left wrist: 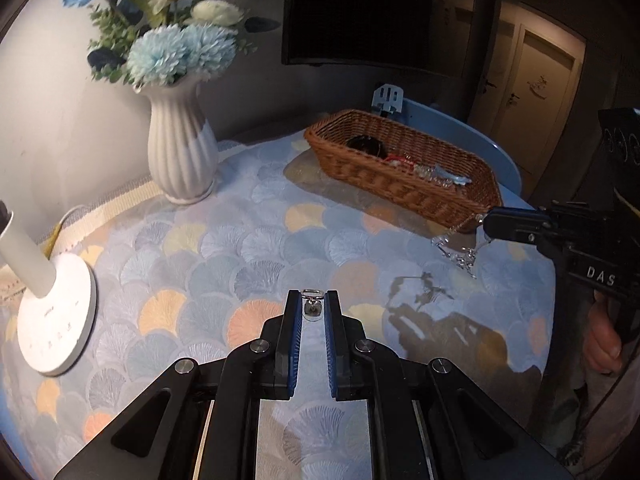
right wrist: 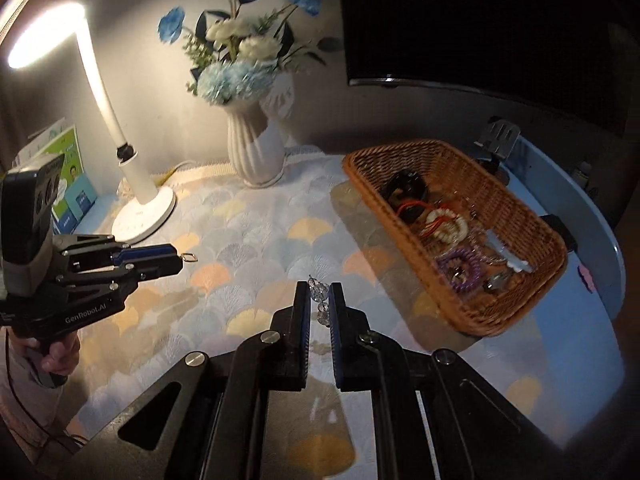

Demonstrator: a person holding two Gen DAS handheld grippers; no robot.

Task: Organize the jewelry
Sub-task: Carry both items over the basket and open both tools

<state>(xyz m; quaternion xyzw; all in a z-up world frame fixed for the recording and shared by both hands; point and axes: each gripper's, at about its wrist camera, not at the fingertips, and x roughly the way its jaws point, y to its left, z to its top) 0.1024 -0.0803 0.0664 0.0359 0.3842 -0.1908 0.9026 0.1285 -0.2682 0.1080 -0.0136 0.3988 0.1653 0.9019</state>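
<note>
1. Slippage is the chief risk: the left gripper (left wrist: 313,300) is pinched nearly closed on a small silver clasp with a wire ring (left wrist: 312,305), held only at the very tips of its blue-padded fingers (left wrist: 293,344); a jolt could drop it onto the pastel fan-patterned tablecloth (left wrist: 224,248) below.
2. Likewise, the right gripper (right wrist: 320,294) is clamped on a strand of clear crystal beads (right wrist: 320,300), again right at the fingertips, so the grip margin looks thin.
3. Snagging is possible: from the left wrist view a loose silver chain (left wrist: 460,254) dangles under the right gripper's tip, just in front of the brown woven wicker basket (left wrist: 400,168), and could catch on its rim during a drop-off.
4. Tangling may follow, since the basket, ahead and to the right of the right gripper, already holds a purple coil band (right wrist: 460,266), a cream bead bracelet (right wrist: 446,226) and more.
5. Only the left wrist view reveals that hanging chain and its shadow; only the right wrist view shows the basket's contents clearly, the lit white desk lamp (right wrist: 120,152) and the ring poking from the left gripper's tip.
</note>
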